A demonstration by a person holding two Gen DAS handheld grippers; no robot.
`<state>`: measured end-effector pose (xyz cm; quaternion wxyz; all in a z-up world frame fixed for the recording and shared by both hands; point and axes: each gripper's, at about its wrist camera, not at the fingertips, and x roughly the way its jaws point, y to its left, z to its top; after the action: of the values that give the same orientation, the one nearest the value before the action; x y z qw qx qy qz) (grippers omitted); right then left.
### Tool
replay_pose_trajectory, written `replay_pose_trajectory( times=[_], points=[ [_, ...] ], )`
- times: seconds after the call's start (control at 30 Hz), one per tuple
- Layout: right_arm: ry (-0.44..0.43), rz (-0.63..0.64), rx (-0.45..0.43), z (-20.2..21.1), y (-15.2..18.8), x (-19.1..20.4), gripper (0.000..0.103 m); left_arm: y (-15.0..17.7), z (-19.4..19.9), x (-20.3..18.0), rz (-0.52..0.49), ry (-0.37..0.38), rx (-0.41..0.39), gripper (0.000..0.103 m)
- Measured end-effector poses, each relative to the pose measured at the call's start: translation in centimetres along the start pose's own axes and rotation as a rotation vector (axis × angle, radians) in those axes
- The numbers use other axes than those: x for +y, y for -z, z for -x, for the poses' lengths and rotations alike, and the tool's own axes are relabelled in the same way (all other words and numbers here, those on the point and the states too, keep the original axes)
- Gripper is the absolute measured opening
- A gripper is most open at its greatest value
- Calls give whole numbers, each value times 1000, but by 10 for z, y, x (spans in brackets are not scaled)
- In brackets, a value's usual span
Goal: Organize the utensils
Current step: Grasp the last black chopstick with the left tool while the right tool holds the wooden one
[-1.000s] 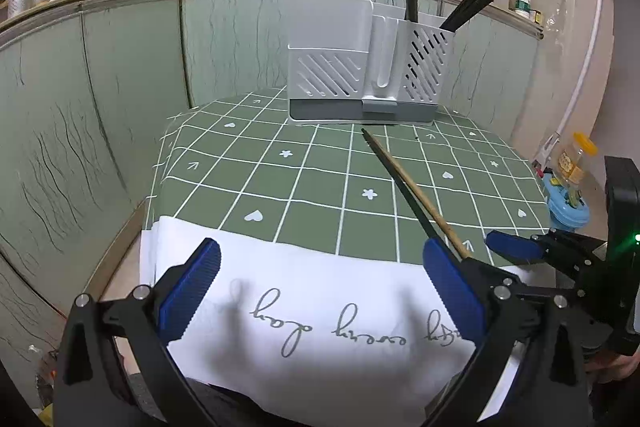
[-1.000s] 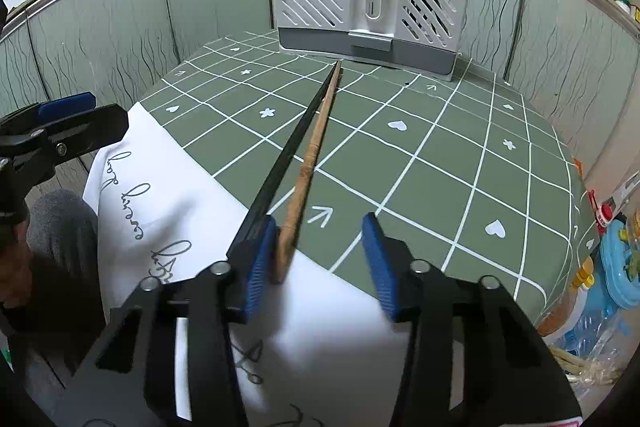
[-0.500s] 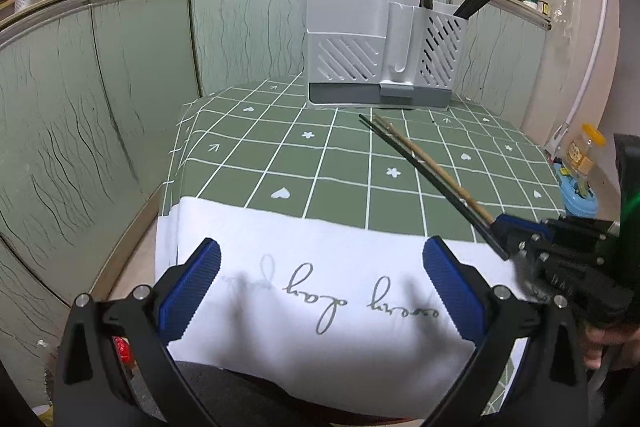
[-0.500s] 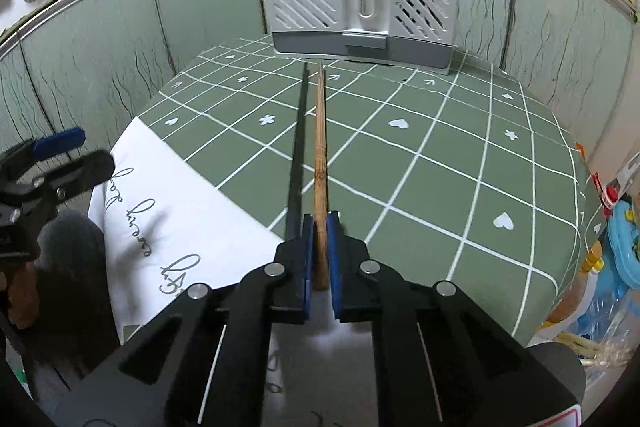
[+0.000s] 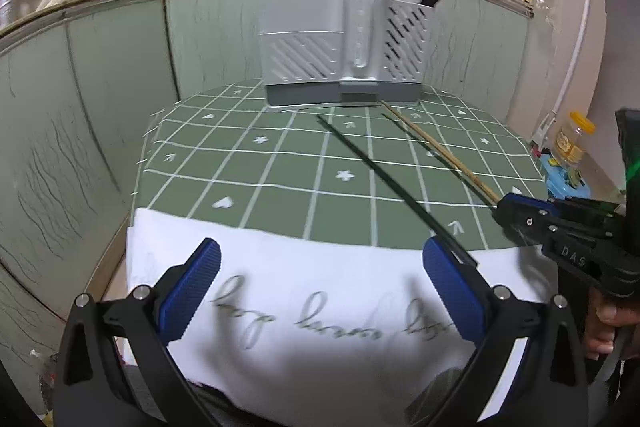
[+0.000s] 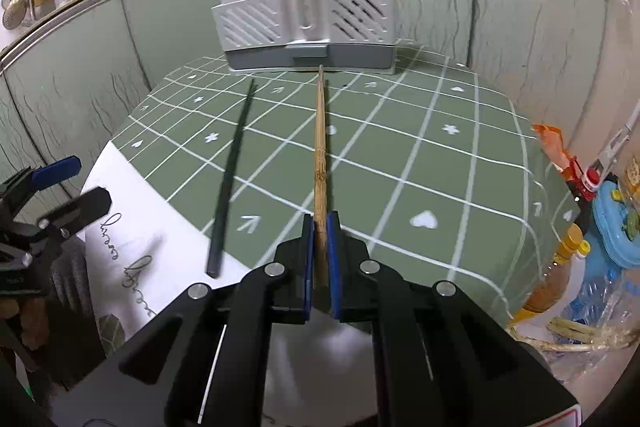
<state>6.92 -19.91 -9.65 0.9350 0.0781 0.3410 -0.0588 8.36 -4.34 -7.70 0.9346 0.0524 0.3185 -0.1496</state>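
Task progress: early to middle, as I judge — some dark utensils already stand in the grey holder [image 6: 308, 7], but two chopsticks are not yet inside.
Done: the wooden chopstick [image 6: 320, 147] is picked at its near end; its far tip points to the foot of the holder.
Left: to put the wooden chopstick in the slotted compartment, then to take the black chopstick [image 6: 232, 179] and do the same.
Right gripper [image 6: 320, 259]: clenched on the wooden chopstick, the blue pads pressing it from both sides.
Left gripper [image 5: 320, 291]: released, the jaws wide apart with nothing between them, hanging over the white cloth [image 5: 320, 307].
Black chopstick: lies alone on the green checked tablecloth [image 6: 420, 155], just beside the wooden one on its left, its near end on the white cloth.
Holder: stands at the far edge of the table, against the green wall panels.
Count of chopsticks outside: two — one wooden, one black.
Count of utensils in the holder: at least two dark handles rise from it; more I cannot tell.
Count of grippers: two.
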Motion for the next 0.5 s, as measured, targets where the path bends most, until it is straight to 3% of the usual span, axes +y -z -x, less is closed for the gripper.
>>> replay_pose_trajectory(
  times=[0.33, 0.5],
  points=[
    [39, -42, -22, 21, 4, -38, 7, -1, -21, -43, 5, 31, 17, 99],
    [52, -65, -26, 27, 7, -52, 7, -1, -32, -67, -23, 42, 37, 89]
  ],
)
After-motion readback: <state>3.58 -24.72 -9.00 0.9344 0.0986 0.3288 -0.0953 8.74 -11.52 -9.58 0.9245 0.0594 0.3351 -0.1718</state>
